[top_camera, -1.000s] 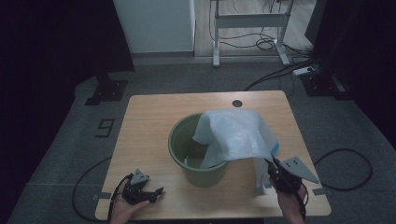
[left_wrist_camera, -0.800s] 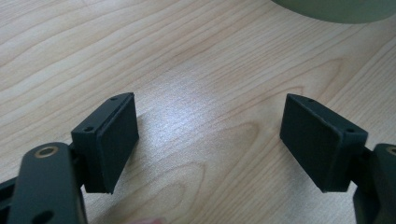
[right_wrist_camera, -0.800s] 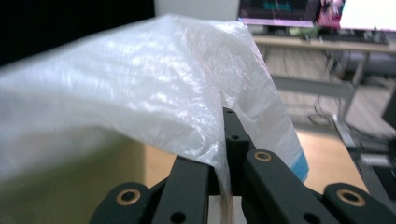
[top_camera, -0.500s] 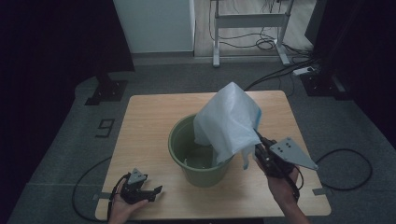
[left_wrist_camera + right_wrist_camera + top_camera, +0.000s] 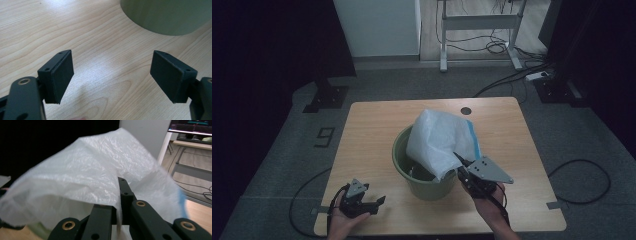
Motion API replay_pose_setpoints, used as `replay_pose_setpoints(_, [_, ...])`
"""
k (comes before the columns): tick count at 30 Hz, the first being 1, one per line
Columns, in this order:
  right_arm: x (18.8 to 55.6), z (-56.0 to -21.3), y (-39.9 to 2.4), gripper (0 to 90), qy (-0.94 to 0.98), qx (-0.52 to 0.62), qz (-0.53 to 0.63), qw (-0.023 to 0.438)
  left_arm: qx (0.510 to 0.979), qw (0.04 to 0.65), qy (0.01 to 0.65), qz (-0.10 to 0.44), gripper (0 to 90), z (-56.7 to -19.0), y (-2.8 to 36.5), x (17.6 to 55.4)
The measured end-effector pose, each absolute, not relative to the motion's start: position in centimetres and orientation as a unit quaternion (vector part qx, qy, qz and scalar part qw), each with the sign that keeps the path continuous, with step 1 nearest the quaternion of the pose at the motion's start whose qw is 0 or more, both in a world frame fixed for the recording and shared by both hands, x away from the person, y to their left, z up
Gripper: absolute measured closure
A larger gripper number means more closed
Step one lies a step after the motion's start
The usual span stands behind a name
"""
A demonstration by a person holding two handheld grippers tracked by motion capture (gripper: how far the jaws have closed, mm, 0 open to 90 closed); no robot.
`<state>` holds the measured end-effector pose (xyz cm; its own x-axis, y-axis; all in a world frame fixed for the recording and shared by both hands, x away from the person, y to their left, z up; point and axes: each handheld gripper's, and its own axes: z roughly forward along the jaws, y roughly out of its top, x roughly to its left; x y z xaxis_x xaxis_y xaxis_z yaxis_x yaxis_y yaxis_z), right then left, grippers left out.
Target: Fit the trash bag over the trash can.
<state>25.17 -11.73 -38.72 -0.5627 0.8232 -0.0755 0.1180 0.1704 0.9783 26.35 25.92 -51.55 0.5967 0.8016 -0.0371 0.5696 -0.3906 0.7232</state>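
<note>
Right gripper [image 5: 460, 169] raised beside the green bucket [image 5: 422, 182], jaws closed on a white plastic bag [image 5: 439, 142].
The crinkled, translucent bag billows over the bucket's mouth, apparently blue-edged; left gripper [image 5: 371, 204] rests wide apart, empty, on the table [image 5: 372, 130].

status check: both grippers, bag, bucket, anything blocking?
Left gripper open, low over the wooden table. Right gripper shut on translucent white plastic bag, held above round green plastic bucket. No obstruction visible.

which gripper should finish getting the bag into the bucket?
Right. The right gripper is already shut on the bag, holding it above the bucket. The left gripper is open and empty, low on the table beside the bucket.
</note>
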Motion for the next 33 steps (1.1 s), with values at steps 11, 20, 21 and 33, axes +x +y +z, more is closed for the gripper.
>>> replay_pose_setpoints(11, [23.6, -39.7, -11.9, 43.1, 0.696, 0.326, 0.552, 0.324, 0.818, 0.364, 0.418, 0.155, 18.4, -51.7, 25.9, 26.4])
replay_pose_setpoints(20, [22.0, -42.5, -14.6, 34.2, 0.68, 0.37, 0.545, 0.323, 0.818, 0.364, 0.419, 0.15, 18.4, -52.0, 25.9, 26.4])
replay_pose_setpoints(21, [22.0, -42.9, -14.9, 33.8, 0.679, 0.374, 0.544, 0.321, 0.819, 0.363, 0.419, 0.15, 18.4, -52.0, 25.8, 26.5])
replay_pose_setpoints(33, [24.6, -45.8, -14.5, 39.2, 0.688, 0.404, 0.496, 0.341, 0.82, 0.363, 0.417, 0.15, 18.5, -52.1, 25.9, 26.4])
